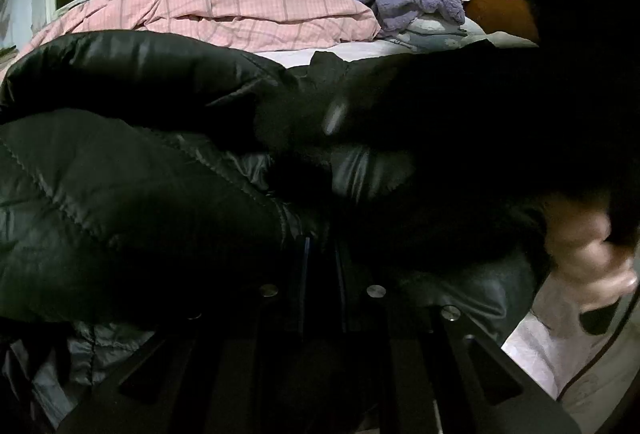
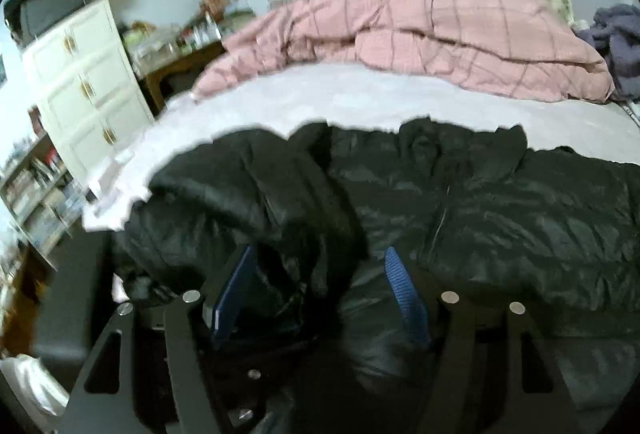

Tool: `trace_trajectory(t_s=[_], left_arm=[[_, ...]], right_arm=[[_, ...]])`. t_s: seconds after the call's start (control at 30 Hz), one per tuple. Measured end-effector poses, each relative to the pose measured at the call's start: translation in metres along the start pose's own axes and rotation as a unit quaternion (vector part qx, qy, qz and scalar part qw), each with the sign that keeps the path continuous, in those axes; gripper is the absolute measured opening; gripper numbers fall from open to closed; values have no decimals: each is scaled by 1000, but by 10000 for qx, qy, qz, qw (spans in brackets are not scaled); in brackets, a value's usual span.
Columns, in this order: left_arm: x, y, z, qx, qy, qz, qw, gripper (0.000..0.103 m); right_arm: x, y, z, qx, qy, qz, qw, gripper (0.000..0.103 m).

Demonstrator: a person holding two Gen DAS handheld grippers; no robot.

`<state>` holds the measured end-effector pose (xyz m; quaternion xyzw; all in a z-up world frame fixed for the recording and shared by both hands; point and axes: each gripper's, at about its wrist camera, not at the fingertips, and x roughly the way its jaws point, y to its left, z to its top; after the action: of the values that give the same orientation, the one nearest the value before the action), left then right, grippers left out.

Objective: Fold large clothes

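Black puffer jacket (image 2: 500,218) is sprawled over the bed (image 2: 320,101), pink duvet (image 2: 420,41) behind it. My left gripper (image 1: 322,254) is pinched tight on a fold; my right gripper (image 2: 320,294) gapes wide over the fabric, gripping nothing.

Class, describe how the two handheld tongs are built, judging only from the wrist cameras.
The right tongs have black angular fingers with cut-out slots, round silver bolts and ribbed blue pads. The left tongs have the same black frame and silver bolts; only thin blue pad edges show.
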<state>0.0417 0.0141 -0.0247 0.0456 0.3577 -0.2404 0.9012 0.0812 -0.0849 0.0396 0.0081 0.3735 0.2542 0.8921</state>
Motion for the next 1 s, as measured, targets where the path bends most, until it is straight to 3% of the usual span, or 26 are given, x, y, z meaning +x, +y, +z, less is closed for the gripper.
trace_trajectory(t_s=[0.07, 0.1, 0.2, 0.27, 0.43, 0.5, 0.67, 0.73, 0.8, 1.0], left_arm=[[0, 0, 1, 15, 1, 16, 10000, 10], [1, 0, 1, 24, 8, 28, 10000, 10], [1, 0, 2, 28, 4, 33, 10000, 10], [1, 0, 2, 25, -12, 25, 10000, 10], [2, 0, 3, 43, -9, 32, 10000, 10], [3, 0, 3, 47, -2, 24, 10000, 10], [2, 0, 4, 86, 26, 61, 9999, 10], [3, 1, 4, 62, 37, 56, 10000, 10], [2, 1, 3, 39, 42, 35, 10000, 10], [3, -2, 5, 60, 56, 62, 9999, 10]], right_arm=[[13, -2, -4, 14, 193, -56, 9998, 48], [17, -3, -5, 74, 235, -19, 9997, 34], [20, -16, -7, 384, 104, 274, 9988, 7], [16, -26, -7, 557, -121, 275, 9980, 5], [2, -49, -9, 1095, -488, -248, 9925, 5], [-4, -53, -9, 1148, -526, -661, 9898, 5], [-13, -65, -14, 1461, -526, -988, 9829, 5], [-23, -68, -13, 1457, -733, -1457, 9758, 4], [-38, -79, -10, 1450, -1054, -2144, 9601, 4], [-76, -131, -5, 1996, -1361, -2013, 9493, 4]])
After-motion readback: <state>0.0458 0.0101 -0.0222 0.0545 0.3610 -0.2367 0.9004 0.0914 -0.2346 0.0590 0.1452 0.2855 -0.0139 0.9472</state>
